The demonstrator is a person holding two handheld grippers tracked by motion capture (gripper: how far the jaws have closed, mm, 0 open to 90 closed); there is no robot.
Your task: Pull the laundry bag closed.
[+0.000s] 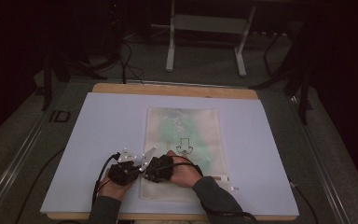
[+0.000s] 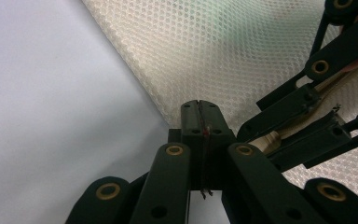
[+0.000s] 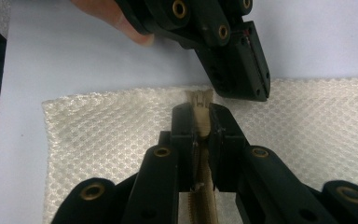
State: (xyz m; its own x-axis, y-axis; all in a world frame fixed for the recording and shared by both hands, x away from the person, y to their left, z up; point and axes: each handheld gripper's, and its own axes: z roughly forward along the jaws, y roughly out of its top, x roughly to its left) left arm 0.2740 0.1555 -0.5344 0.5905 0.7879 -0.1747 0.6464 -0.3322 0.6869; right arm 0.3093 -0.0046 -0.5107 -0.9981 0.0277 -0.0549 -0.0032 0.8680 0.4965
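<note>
Low in the middle of the high view: mesh bag (image 1: 182, 149) flat on the pale surface (image 1: 98, 140), both tools at its near left corner. Right tool (image 3: 199, 111) clamped on the zipper (image 3: 200, 186) end; left tool (image 2: 199, 114) pressed together at the bag's edge, on what cannot be told. Probably bracing to unzip; next, a steady pull along the zipper. Beyond, dark room, metal frame legs (image 1: 205, 42).

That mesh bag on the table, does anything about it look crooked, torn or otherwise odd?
Nothing stands out. The mesh bag lies flat and roughly square on the pale mat, with no tear visible. Both grippers work at its near edge: the right gripper is shut on the beige zipper tape, and the left gripper is shut beside it.
</note>
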